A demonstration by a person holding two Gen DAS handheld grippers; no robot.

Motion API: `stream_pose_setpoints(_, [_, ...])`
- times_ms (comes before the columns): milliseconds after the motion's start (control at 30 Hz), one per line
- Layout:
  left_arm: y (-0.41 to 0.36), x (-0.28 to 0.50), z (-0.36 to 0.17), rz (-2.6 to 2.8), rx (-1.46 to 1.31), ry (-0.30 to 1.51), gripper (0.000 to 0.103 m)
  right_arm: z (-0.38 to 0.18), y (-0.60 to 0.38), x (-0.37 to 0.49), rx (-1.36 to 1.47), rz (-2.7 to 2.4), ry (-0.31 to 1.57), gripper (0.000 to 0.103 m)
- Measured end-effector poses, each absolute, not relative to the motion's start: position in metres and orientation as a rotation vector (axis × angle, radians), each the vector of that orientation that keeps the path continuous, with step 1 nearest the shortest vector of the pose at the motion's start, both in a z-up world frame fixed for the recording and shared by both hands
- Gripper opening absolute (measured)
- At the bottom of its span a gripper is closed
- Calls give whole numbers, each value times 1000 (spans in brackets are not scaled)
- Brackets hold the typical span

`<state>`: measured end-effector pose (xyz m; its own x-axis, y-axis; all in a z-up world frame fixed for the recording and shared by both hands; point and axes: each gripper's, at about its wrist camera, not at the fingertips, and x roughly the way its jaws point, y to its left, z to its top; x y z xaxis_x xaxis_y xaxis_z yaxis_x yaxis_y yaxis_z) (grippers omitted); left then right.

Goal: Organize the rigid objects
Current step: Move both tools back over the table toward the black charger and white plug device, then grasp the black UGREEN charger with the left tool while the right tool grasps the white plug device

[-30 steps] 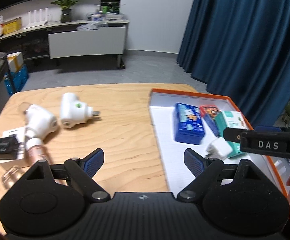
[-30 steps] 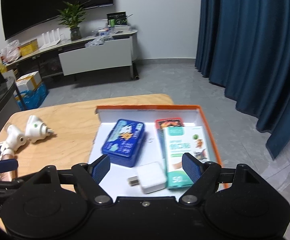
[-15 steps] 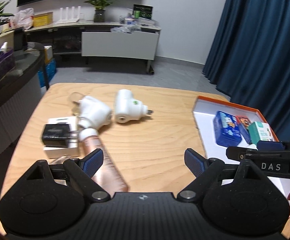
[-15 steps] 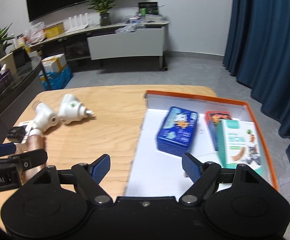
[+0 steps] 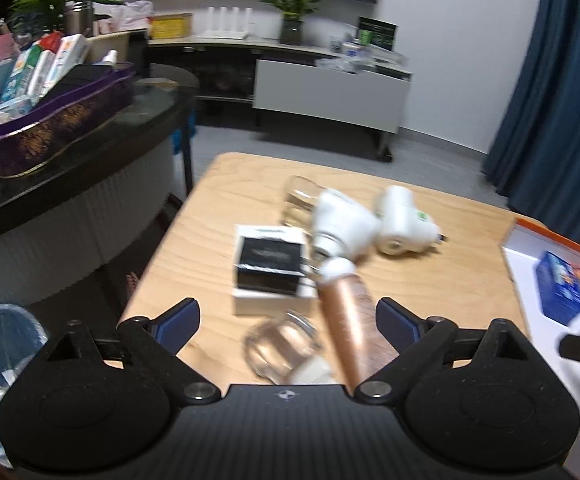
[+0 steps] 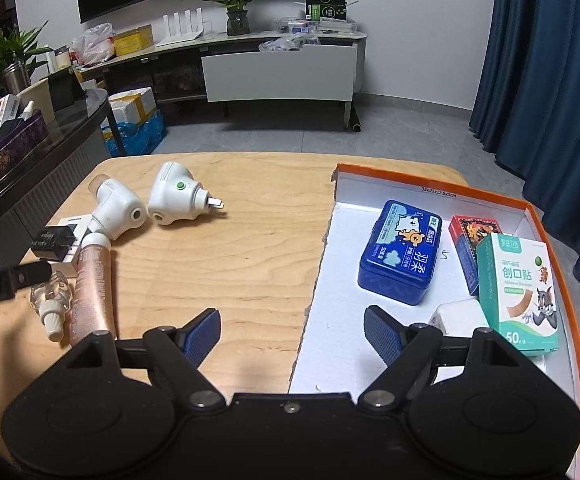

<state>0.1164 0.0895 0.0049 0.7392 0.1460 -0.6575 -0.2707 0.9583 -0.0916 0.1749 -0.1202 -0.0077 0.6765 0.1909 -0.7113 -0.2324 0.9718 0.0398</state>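
Left claw: the left gripper (image 5: 288, 322) hung over the near left part of the wooden table (image 6: 250, 248), jaws apart and still widening, gripping nothing; the picture was blurred.
Between its fingers: a clear glass bottle (image 5: 284, 346) lay on its side just ahead of the jaws, with a rose-gold tube (image 5: 350, 320) slanting beside it toward the right finger; neither touched a pad, as far as the blur allowed.
Ahead of the left claw: a black charger (image 5: 270, 264) sat on a white box (image 5: 268, 302); beyond them two white plug-in devices (image 5: 344, 226) lay side by side, the right one (image 5: 404, 222) with its prongs pointing right.
Right claw: the right gripper (image 6: 292, 330) was released, jaws wide, nothing between the pads, poised over the seam where the table met the orange-rimmed tray (image 6: 546, 236).
Ahead and right of the right claw: inside the tray stood a blue tin (image 6: 400, 252), a red card box (image 6: 470, 232) and a green plaster box (image 6: 520, 288), the last two touching.
Just behind its right finger: a white adapter (image 6: 460, 314), partly hidden.
Far left of the right claw: the same cluster of loose items, with the left gripper's finger reaching in above the glass bottle.
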Motion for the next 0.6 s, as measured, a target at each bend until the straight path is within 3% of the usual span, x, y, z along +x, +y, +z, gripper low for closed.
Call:
stream_pose_setpoints(367, [96,148,-10,263,-105,693,101,-12,-119,180,-65,232,803,93])
stream_pose_setpoints(600, [106,157,-19,241,-133,695,85,-16,-116,187,-74,229,814,93])
